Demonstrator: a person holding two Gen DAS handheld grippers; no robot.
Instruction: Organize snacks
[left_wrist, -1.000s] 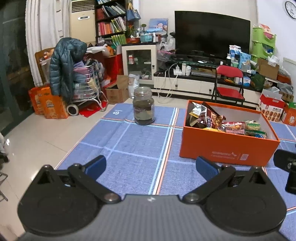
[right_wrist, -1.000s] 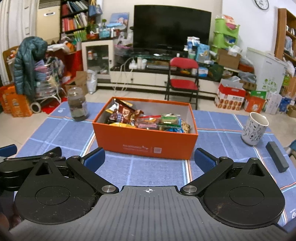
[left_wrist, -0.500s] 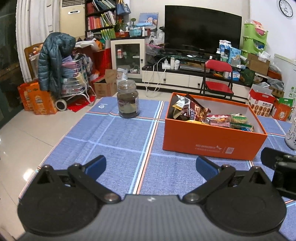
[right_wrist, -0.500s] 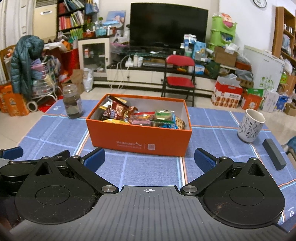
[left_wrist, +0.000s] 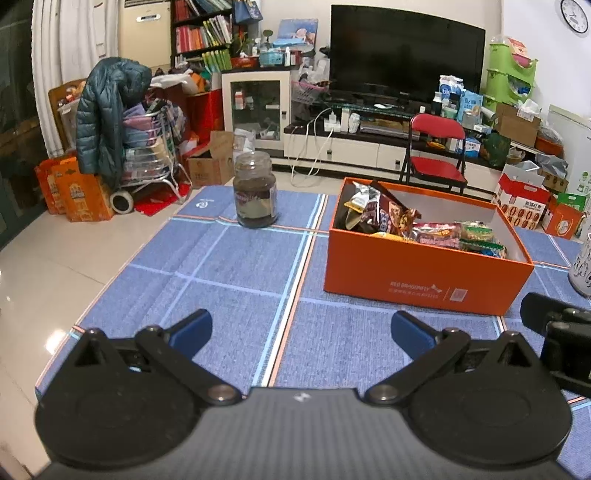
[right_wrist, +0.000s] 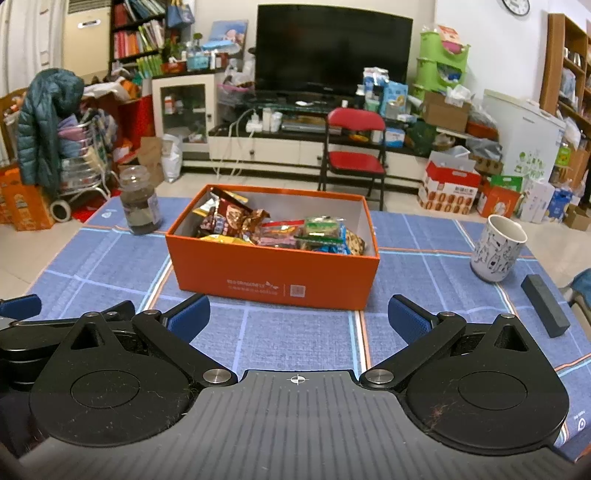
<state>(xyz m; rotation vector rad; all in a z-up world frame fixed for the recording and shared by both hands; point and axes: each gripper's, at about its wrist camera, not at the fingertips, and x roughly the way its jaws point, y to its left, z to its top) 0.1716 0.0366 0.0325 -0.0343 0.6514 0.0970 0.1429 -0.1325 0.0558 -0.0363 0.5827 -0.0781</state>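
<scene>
Orange box (right_wrist: 273, 273) sat centre frame in the right wrist view, dead ahead of the right gripper (right_wrist: 297, 319), long axis running left-right across the picture; snack packets (right_wrist: 273, 230) piled inside it, mostly toward its left and middle. In the left wrist view the same orange box (left_wrist: 424, 273) lay right of centre, so the left gripper (left_wrist: 301, 330) was off to its left and pointed more at bare blue cloth (left_wrist: 236, 266). Right gripper judged the nearer and better lined up for a reach into the box. Both grippers released, jaws spread wide, nothing between the blue pads. Glass jar (right_wrist: 139, 201) stood left of the box, apart from it; patterned mug (right_wrist: 496, 249) and dark block (right_wrist: 545, 310) at right of frame, well apart. Near wall of the box hid the lower packets; individual packets hard to separate, labels unreadable. Box floor at the right end not visible. Mug cut off at the right edge in the left wrist view.
</scene>
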